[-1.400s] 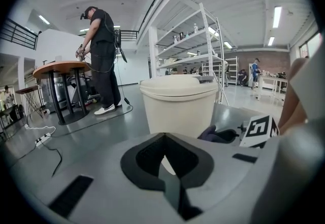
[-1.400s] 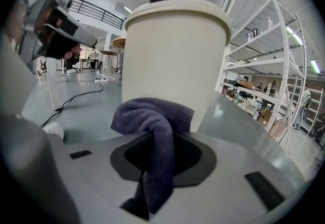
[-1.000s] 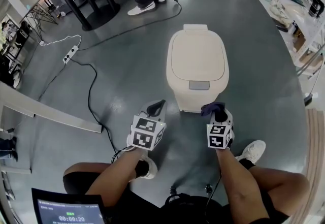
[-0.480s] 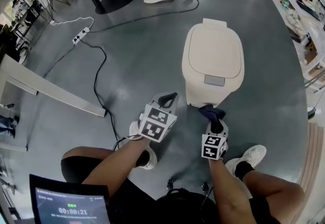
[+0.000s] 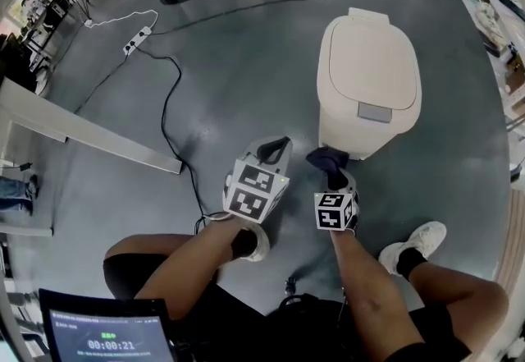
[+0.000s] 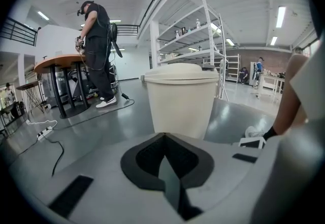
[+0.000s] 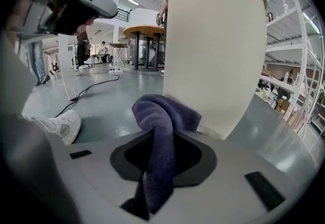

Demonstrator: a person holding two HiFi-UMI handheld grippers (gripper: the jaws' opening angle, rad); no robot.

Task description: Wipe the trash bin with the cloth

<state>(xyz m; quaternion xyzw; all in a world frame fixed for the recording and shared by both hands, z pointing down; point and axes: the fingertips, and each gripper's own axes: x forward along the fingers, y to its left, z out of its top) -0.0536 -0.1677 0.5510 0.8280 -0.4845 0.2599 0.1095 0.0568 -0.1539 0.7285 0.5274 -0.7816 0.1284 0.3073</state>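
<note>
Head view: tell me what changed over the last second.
The right hand-held gripper carried the cloth leftward along the trash bin, from the right part of its lower front to its left corner. Unchanged: it stays shut on the cloth; the left hand-held gripper stays shut, empty, beside the bin.

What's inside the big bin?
The lid of the trash bin is shut, so its inside is covered and cannot be seen. Only its outside shows, with the purple cloth in the right gripper near its base.
</note>
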